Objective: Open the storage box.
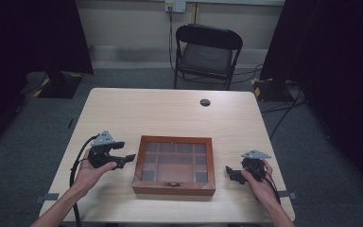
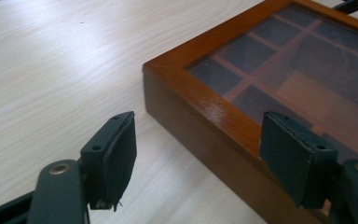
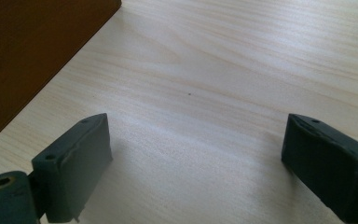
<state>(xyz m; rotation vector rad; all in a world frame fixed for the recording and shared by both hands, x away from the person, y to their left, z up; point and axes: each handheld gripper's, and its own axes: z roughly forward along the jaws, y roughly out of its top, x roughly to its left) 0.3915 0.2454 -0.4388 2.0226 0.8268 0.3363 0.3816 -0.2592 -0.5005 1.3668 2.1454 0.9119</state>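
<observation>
My left gripper (image 1: 123,159) and right gripper (image 1: 231,173) are black, each topped by a grey three-cornered plate. Black cables trail from both. My forearms are bare.

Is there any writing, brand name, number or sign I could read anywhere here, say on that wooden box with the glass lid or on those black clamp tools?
None can be read.
Wooden box: no lettering on frame, glass lid or small front clasp.
Left gripper and right gripper: plain black jaws, no marks.
Table: bare wood grain.
Wall socket: too small and blurred to tell any marking.
</observation>
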